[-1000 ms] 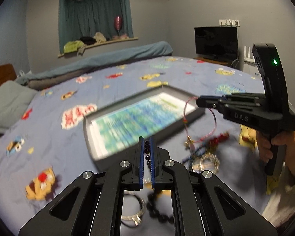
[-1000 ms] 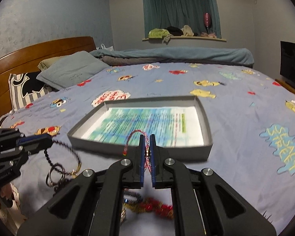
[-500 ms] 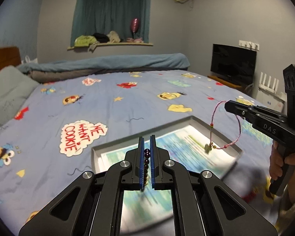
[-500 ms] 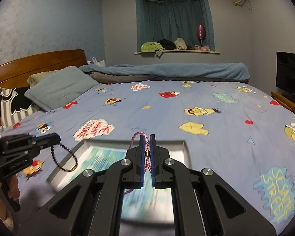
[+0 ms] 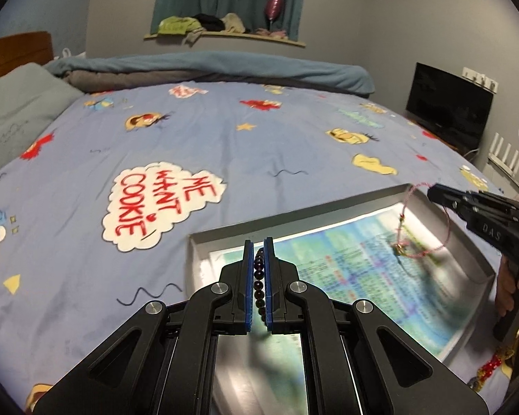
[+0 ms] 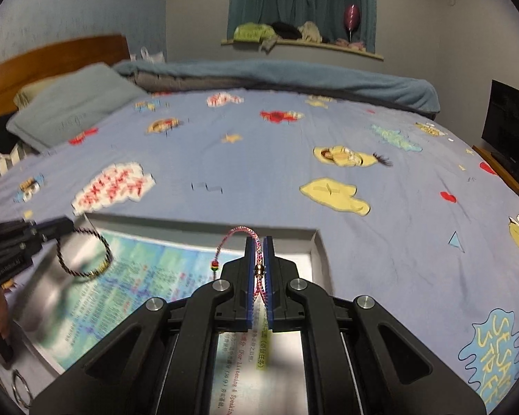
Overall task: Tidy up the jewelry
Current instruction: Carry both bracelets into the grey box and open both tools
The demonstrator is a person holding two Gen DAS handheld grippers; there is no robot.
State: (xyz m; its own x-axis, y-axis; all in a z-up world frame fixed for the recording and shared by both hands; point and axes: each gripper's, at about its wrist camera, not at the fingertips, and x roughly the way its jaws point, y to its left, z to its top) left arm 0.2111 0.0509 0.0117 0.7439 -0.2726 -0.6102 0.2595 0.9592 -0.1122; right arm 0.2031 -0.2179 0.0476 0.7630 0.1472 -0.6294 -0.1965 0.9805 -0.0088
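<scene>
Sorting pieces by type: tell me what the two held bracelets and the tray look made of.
Dark bead bracelet: round glossy beads, perhaps stone or glass, dark purple.
Pink cord bracelet: braided thread, matte, with a small gold-coloured metal bead.
Grey tray: thin walls, matte, likely cardboard, lined with a printed paper sheet.

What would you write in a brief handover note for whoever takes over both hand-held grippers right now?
Left hand-held gripper: shut on the dark bead bracelet, which hangs over the tray's left part.
Right hand-held gripper: shut on the pink cord bracelet, which hangs over the tray's right part.
Grey tray: on the bed, lined with a printed sheet; no jewelry visibly lying in it.
Done: both bracelets picked up and carried over the tray.
Left: lower and release both, then fetch the metal rings and red-and-gold piece lying on the bedspread beside the tray.
</scene>
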